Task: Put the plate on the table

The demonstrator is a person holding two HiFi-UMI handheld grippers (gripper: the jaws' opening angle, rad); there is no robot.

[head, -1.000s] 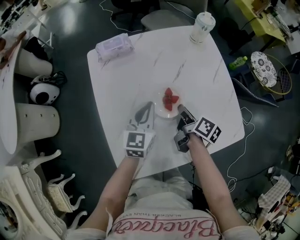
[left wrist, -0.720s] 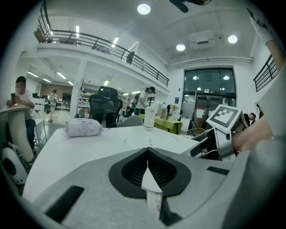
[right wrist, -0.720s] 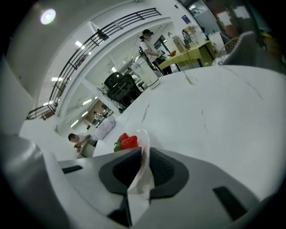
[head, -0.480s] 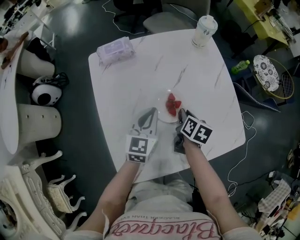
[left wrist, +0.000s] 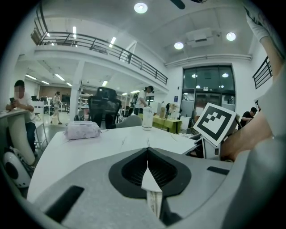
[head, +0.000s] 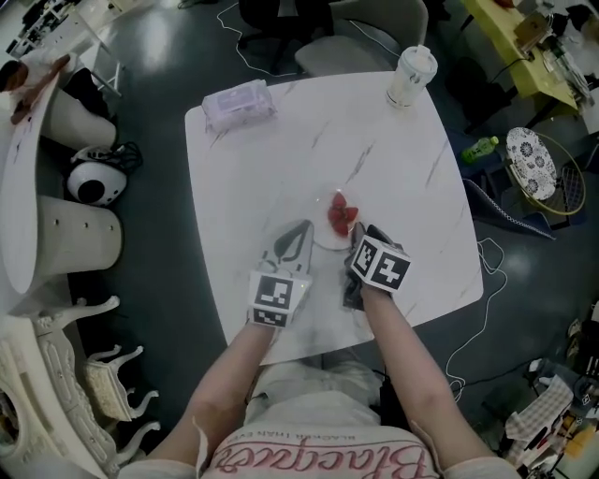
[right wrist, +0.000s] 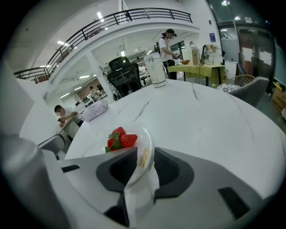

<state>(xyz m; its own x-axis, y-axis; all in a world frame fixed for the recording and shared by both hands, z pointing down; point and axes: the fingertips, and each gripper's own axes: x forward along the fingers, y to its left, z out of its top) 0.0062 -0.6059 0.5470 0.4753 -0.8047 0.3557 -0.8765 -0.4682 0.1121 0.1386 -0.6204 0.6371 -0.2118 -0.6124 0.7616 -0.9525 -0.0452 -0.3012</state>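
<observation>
Plate (head: 321, 234) over seemingly marble table (head: 281, 150) (galleried hall (left wrist: 89, 44))

Bright ceiling lights, fisheye-bent dark edges in gripper views, sharp focus.

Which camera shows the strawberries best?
The right gripper view: the strawberries sit close and sharp on their plate. The head view shows only a small red patch; the left gripper view misses them.

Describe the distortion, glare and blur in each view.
Head view: even light, little distortion, white marble-patterned table bright without glare. Left gripper view: fisheye with black corners; round ceiling lamps bloom; near jaws soft. Right gripper view: fisheye curves the balcony railing; clear round plate blurs at its near rim, red strawberries sharp.
</observation>
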